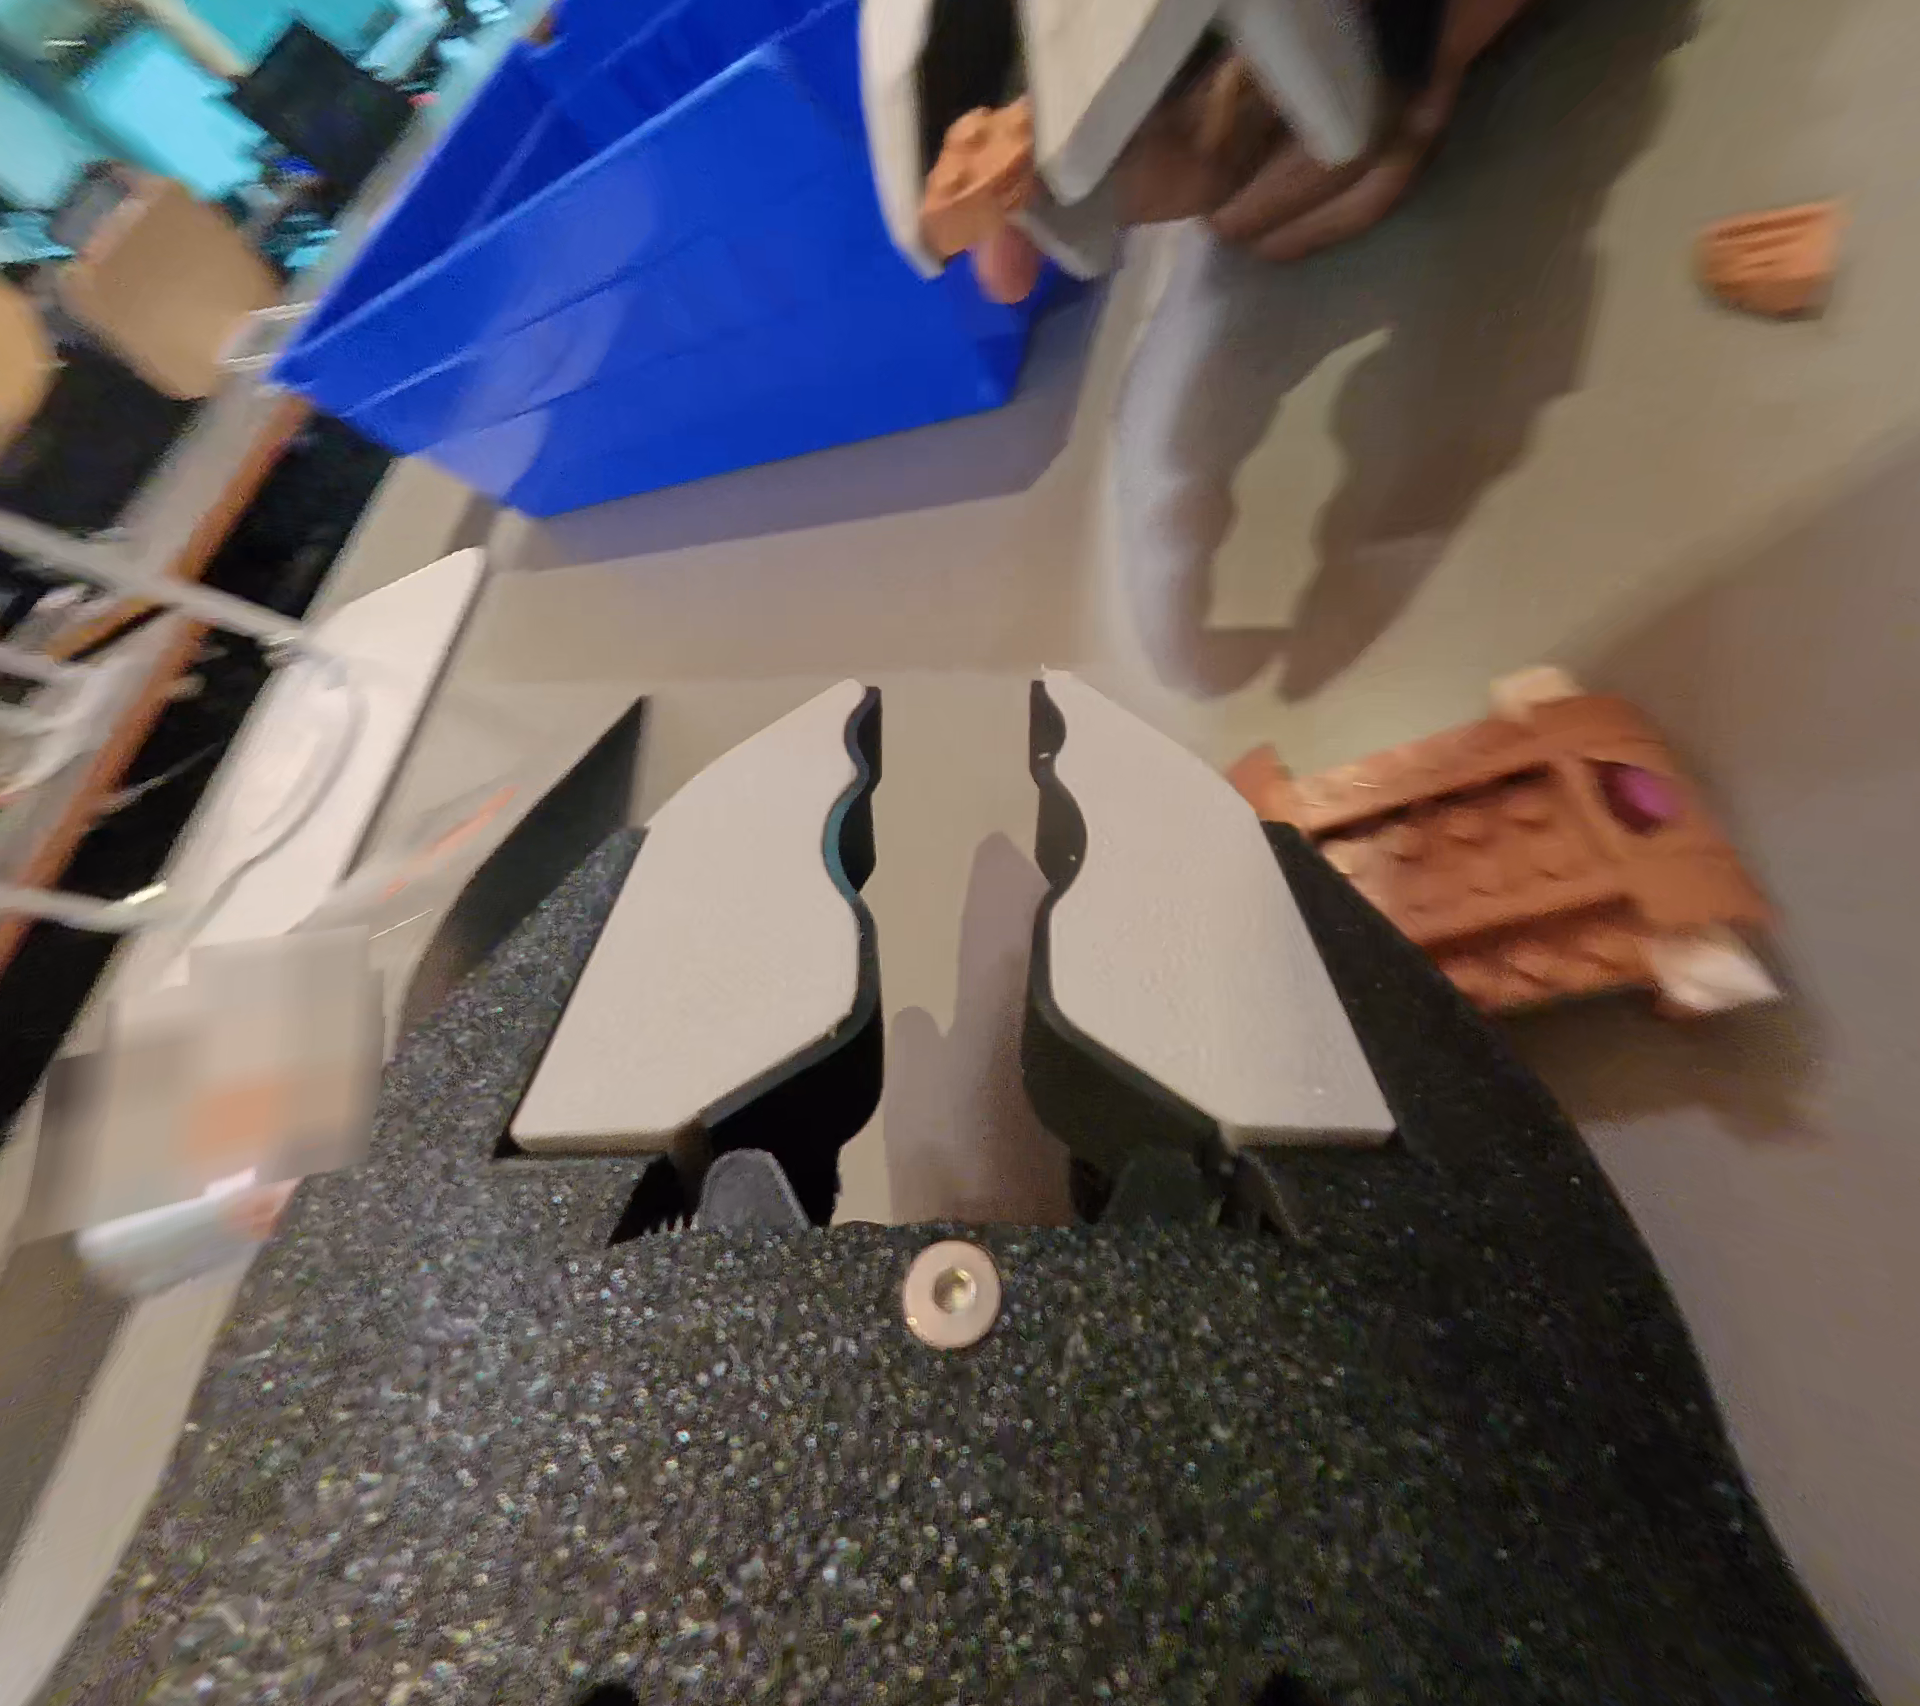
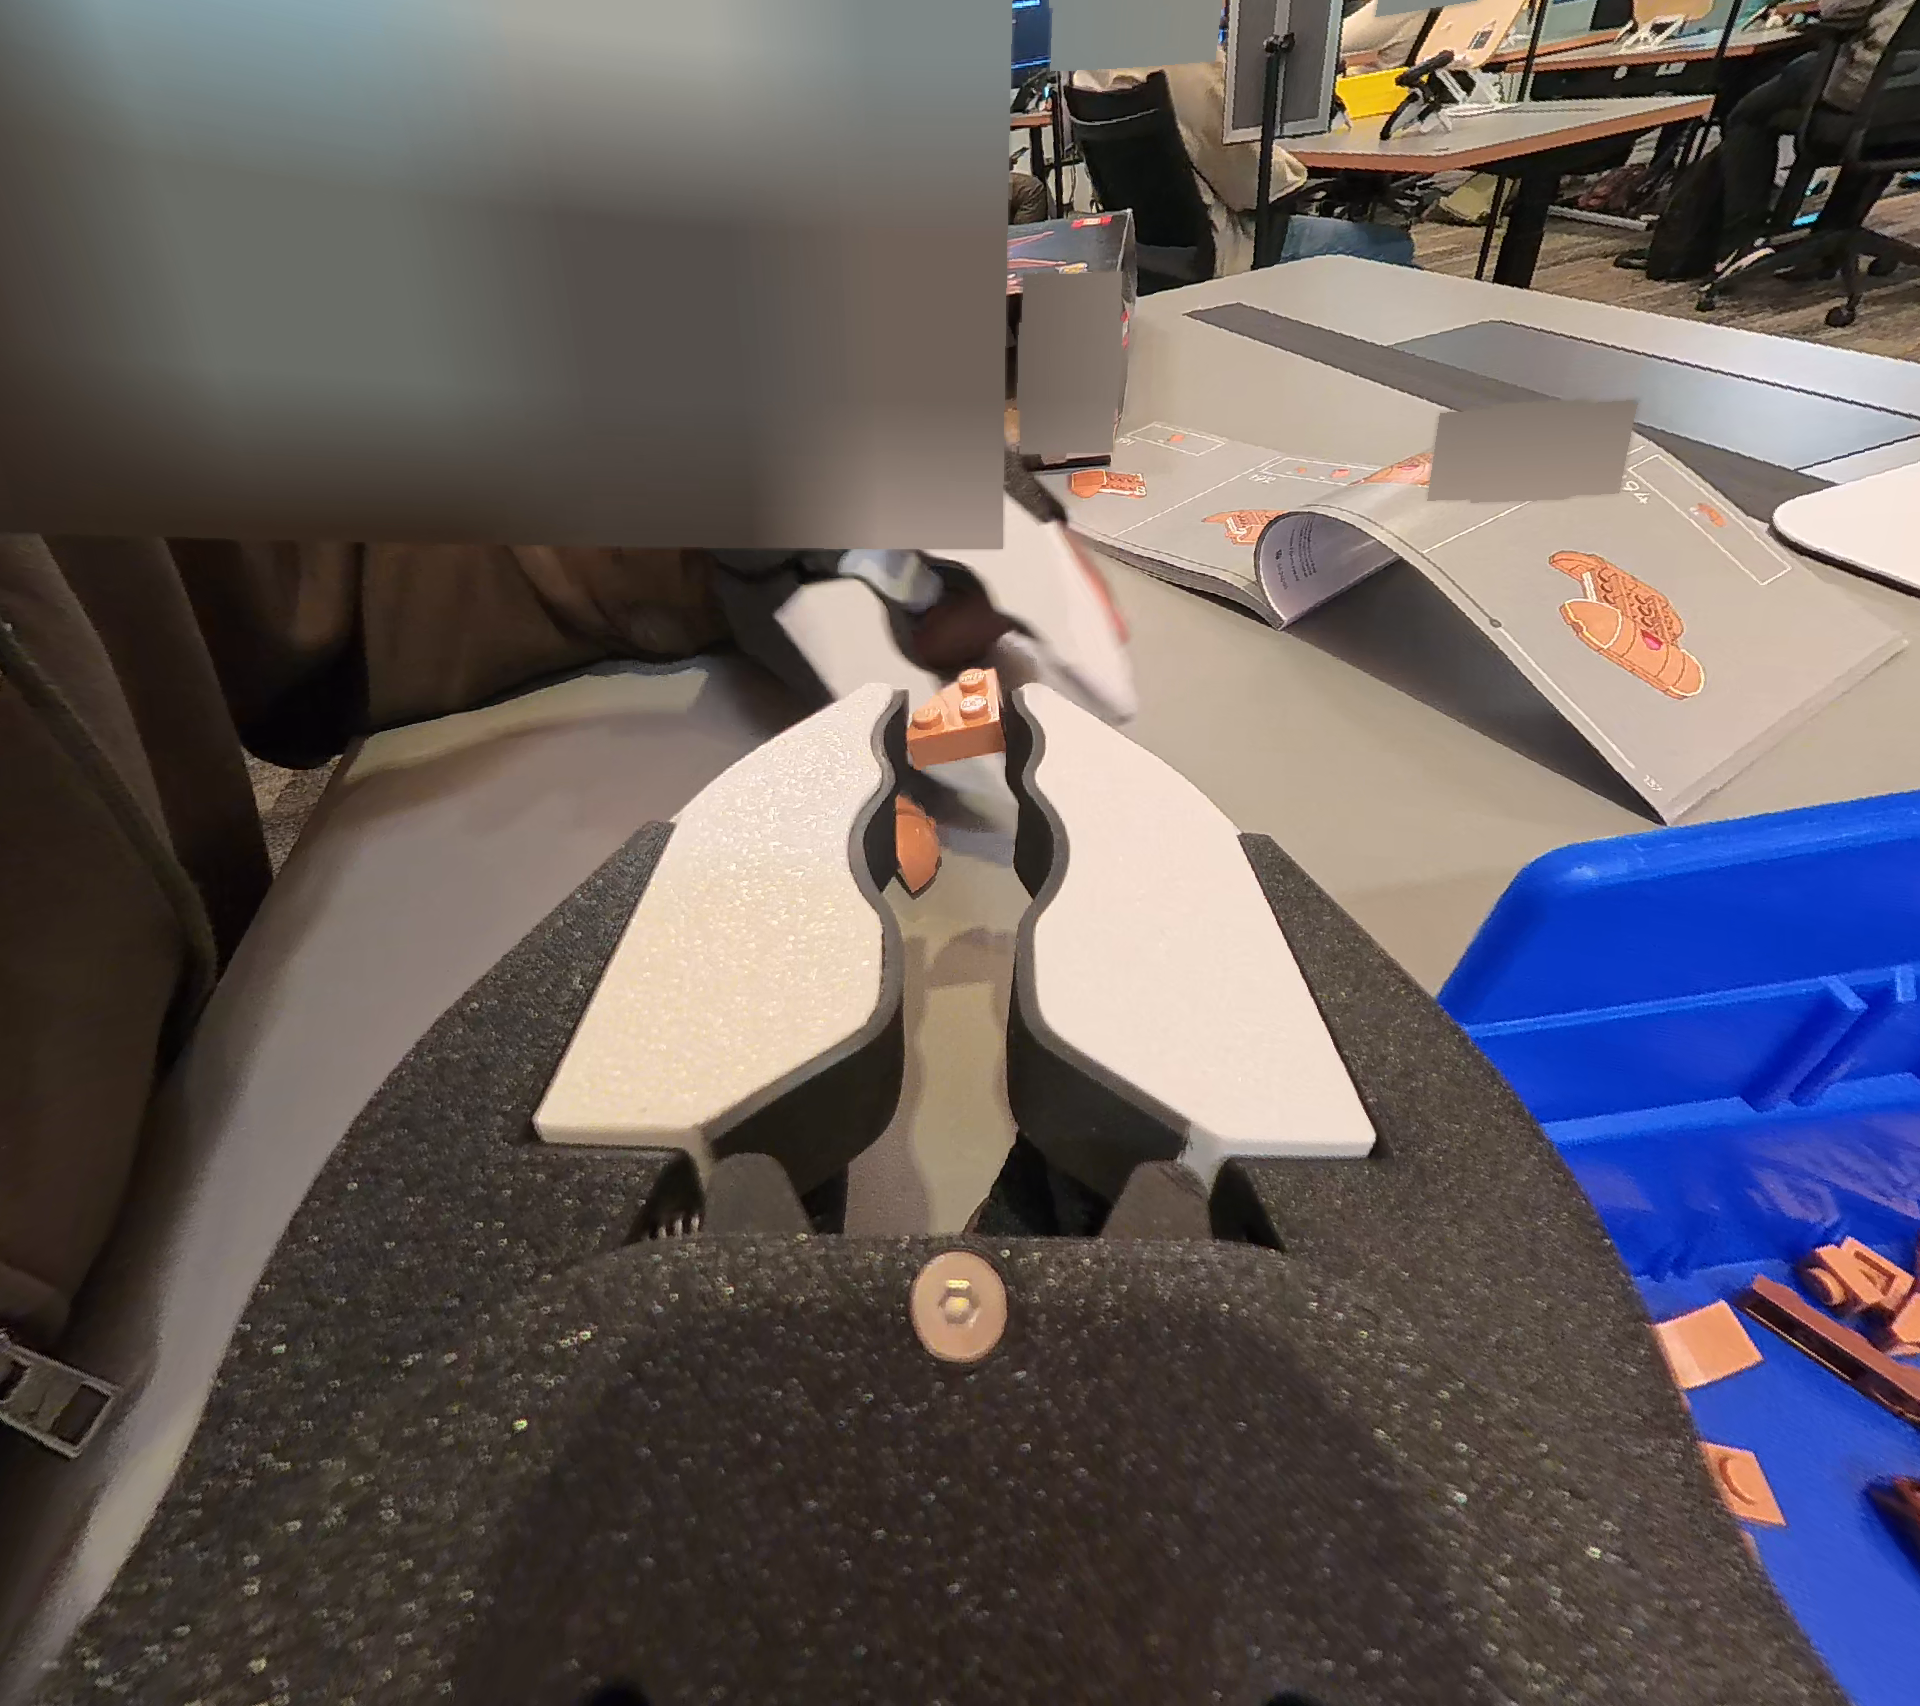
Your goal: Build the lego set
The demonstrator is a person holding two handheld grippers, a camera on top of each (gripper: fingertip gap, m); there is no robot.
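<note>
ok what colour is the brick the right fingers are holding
Orange-tan brick; clearest in the right wrist view.

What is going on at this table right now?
A person is building a lego set with two handheld grippers. The right gripper is shut on a small orange brick, held above the grey table. The left gripper is open and holds nothing. A part-built brown model lies on the table beside it. A blue bin holds more pieces, and the instruction booklet lies open.

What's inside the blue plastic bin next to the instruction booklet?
In the blue plastic bin, loose tan and dark brown flat Lego pieces lie on the floor near a divider. The right hand-held gripper body and the frame edge hide the rest.
</note>
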